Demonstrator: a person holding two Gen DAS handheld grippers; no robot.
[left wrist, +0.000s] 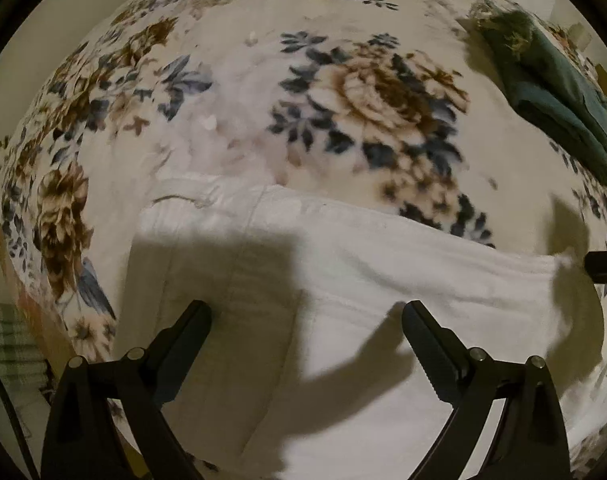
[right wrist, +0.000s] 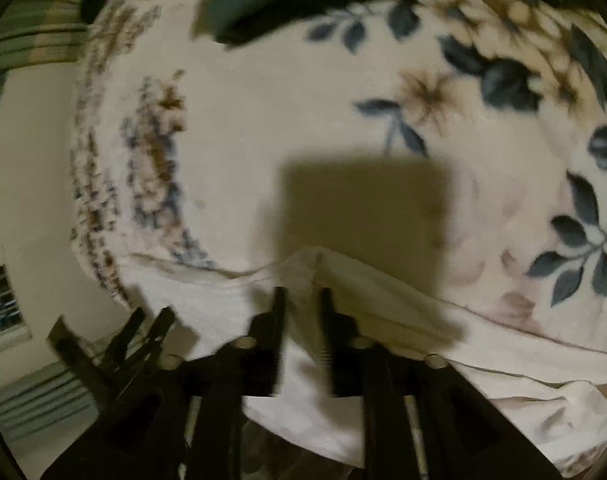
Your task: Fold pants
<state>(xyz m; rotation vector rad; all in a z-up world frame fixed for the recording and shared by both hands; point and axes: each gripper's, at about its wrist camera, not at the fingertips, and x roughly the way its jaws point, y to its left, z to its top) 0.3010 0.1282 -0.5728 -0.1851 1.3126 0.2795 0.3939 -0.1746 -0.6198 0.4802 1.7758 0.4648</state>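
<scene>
White pants lie spread over a floral blanket. My left gripper hangs above them with its jaws wide open and only flat cloth below. In the blurred right wrist view, the pants rise into a small ridge at their edge. My right gripper has its jaws close together on that ridge, with white cloth filling the narrow gap. A black tip of the right gripper shows at the pants' far right end in the left wrist view.
A folded dark green garment lies on the blanket at the upper right, and shows as a dark green garment along the top of the right wrist view. The bed's edge and the floor lie to the left. Black prongs stick out at lower left.
</scene>
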